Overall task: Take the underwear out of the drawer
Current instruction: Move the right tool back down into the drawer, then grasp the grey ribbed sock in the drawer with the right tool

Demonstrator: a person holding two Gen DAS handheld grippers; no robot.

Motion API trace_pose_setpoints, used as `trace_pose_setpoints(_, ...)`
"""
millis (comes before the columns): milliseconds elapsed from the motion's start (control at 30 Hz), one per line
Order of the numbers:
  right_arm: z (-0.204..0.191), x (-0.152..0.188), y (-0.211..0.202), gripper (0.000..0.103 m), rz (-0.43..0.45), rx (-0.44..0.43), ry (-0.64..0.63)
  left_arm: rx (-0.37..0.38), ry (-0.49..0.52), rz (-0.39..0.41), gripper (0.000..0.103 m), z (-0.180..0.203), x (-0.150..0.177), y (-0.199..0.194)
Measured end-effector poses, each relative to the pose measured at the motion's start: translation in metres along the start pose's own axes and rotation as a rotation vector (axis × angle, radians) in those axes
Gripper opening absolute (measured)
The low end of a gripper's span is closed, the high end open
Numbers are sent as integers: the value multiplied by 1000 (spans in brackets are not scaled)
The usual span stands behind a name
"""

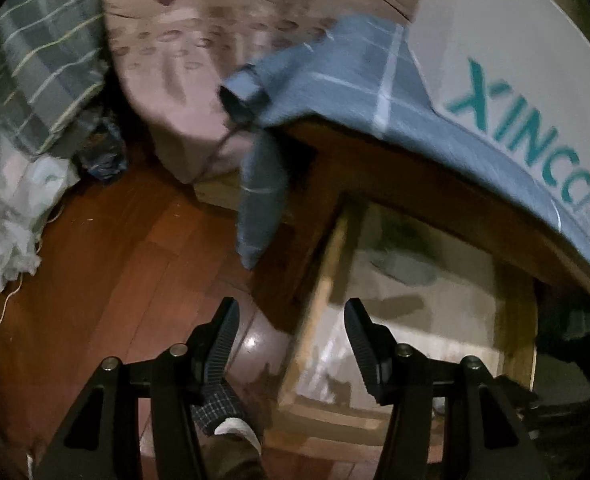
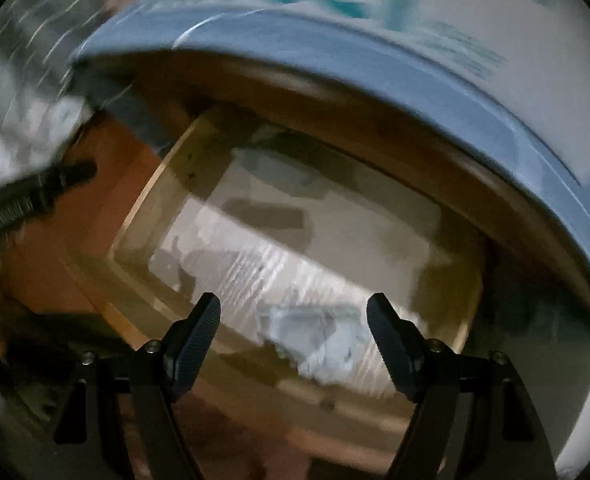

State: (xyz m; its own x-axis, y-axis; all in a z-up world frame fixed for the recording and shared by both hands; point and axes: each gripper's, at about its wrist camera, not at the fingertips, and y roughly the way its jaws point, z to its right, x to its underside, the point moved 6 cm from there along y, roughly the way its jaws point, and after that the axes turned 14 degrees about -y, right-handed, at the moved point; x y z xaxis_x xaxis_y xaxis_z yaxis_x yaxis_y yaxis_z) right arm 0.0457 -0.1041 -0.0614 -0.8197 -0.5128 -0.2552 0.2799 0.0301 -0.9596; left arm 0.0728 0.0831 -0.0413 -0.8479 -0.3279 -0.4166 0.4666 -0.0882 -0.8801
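1. The right gripper (image 2: 293, 326) points steeply down over the open drawer (image 2: 163, 168), its two black ribbed fingers (image 2: 199, 332) spread wide with nothing pinched between them.
2. Just past those fingers, a crumpled pale blue-white piece of cloth, the underwear (image 2: 319, 340), lies on the drawer's light floor, close to the front wall and apart from both pads.
3. The rest of the drawer floor looks bare and glossy, crossed by dark shadows; this view is smeared by blur, so finer detail cannot be told.
4. The left gripper (image 1: 291, 332) also tilts downward, its fingers (image 1: 225, 336) held apart and empty; it hangs over the drawer's left front corner (image 1: 319, 304), with red-brown wooden floor (image 1: 107, 240) beneath its left finger.
5. In the right wrist view, the left gripper's dark tip (image 2: 35, 196) shows at the left edge, outside the drawer.
6. A foot in a dark checked slipper (image 1: 219, 408) stands on the floor below the left gripper.
7. Above the drawer runs a wooden frame edge (image 1: 435, 184) covered by a blue checked sheet (image 1: 355, 80), one corner hanging down.
8. A white panel with teal lettering (image 1: 515, 92) lies on the sheet.
9. Farther off sit a pink tufted cushion (image 1: 199, 40) and a grey striped cloth (image 1: 43, 52).
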Motion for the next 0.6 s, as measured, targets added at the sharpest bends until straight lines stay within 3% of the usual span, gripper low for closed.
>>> trace_pose_setpoints(100, -16, -18, 18, 55, -4, 42, -166, -20, -44, 36, 56, -13, -8, -6)
trace_pose_setpoints(300, -40, -52, 54, 55, 4, 215, -474, -27, -169, 23, 56, -39, -20, -5)
trace_pose_setpoints(600, -63, -69, 112, 52, -17, 436, -735, -11, -177, -7, 56, -40, -18, -2)
